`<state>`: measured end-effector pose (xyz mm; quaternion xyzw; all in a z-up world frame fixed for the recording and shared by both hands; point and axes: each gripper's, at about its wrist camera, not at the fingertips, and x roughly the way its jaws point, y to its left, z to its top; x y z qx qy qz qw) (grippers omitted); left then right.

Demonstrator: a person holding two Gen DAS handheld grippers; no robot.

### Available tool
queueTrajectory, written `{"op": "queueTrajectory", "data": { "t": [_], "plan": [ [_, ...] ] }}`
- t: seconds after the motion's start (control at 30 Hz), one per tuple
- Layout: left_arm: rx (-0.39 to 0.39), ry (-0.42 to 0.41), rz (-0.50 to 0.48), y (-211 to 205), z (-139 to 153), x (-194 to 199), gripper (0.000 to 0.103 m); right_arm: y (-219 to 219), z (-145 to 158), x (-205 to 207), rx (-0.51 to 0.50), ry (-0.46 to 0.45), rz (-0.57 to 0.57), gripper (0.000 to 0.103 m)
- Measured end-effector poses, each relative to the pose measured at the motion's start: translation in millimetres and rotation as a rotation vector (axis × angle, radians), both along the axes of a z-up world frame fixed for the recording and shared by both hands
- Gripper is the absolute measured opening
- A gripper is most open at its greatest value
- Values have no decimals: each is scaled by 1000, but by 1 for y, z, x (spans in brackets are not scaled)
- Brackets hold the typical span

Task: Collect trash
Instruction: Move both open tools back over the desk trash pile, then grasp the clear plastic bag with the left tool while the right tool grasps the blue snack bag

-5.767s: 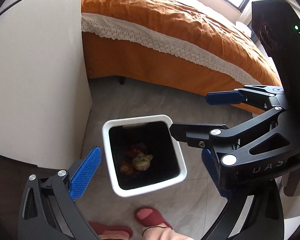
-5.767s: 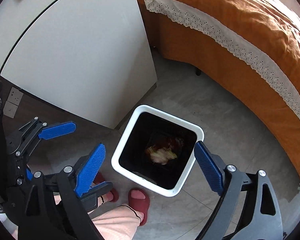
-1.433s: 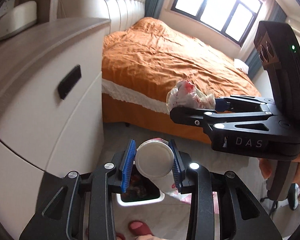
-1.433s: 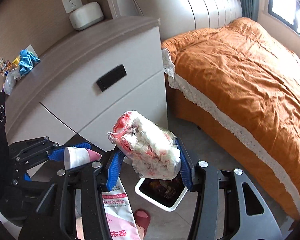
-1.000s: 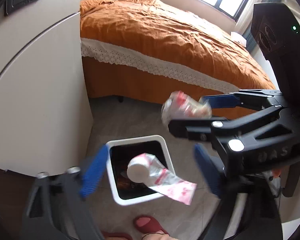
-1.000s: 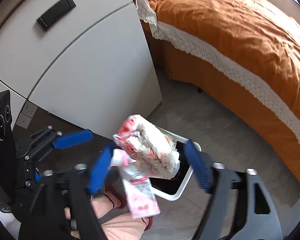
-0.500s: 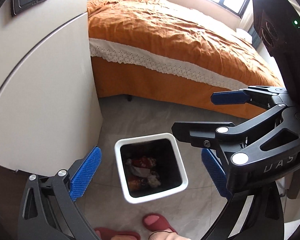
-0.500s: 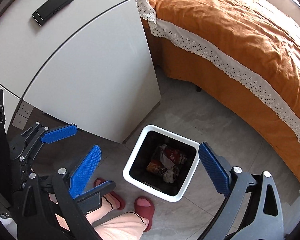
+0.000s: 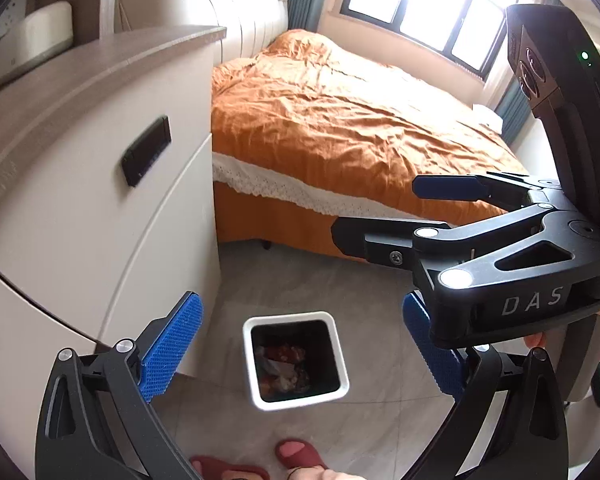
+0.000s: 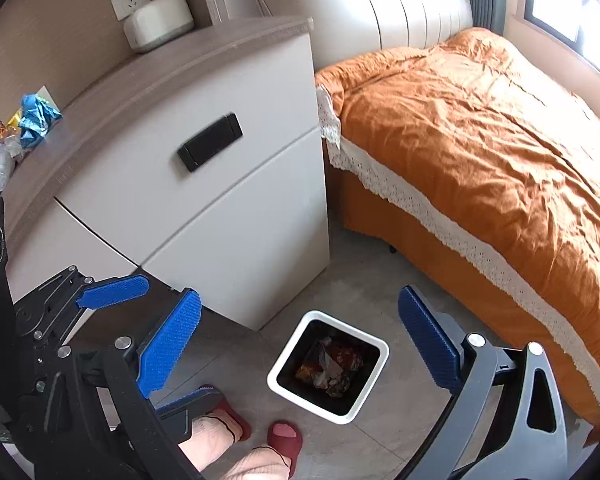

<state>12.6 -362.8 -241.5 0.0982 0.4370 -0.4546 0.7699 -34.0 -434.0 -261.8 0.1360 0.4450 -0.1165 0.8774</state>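
Two grippers, left gripper (image 9: 300, 344) and right gripper (image 10: 300, 340), jaws spread wide and empty, above a white trash bin (image 9: 252, 360) on grey floor beside a white nightstand (image 10: 236, 216); crumpled wrappers (image 10: 332, 368) inside; more litter (image 10: 32, 120) on the nightstand top.

Black left gripper (image 9: 300, 352), blue ribbed pads (image 9: 168, 350), red slippers (image 10: 286, 438)

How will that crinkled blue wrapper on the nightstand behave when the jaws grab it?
The blue wrapper looks like crumpled thin film, so it is probably very light and will crush rather than resist. Its glossy surface may slip. Lying against other wrappers, it could drag them along.
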Motion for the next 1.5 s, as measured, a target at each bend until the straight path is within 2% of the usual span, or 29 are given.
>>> {"op": "queueTrajectory", "data": {
  "t": [0.3, 0.6, 0.8, 0.97, 1.27, 1.5],
  "plan": [
    [-81, -81, 118, 48, 82, 17, 98, 27, 74, 27, -57, -108, 94, 98],
    [-45, -194, 298, 125, 124, 64, 98, 84, 118, 86, -66, -206, 259, 98],
    [-38, -248, 421, 175, 139, 90, 98, 129, 139, 131, -62, -259, 367, 98],
    [-37, -260, 503, 211, 146, 114, 98, 164, 147, 164, -65, -276, 448, 98],
    [-9, -288, 617, 272, 150, 139, 98, 223, 146, 219, -50, -286, 542, 98],
    [59, -330, 696, 314, 144, 168, 98, 257, 139, 260, -41, -272, 567, 98]
  ]
}}
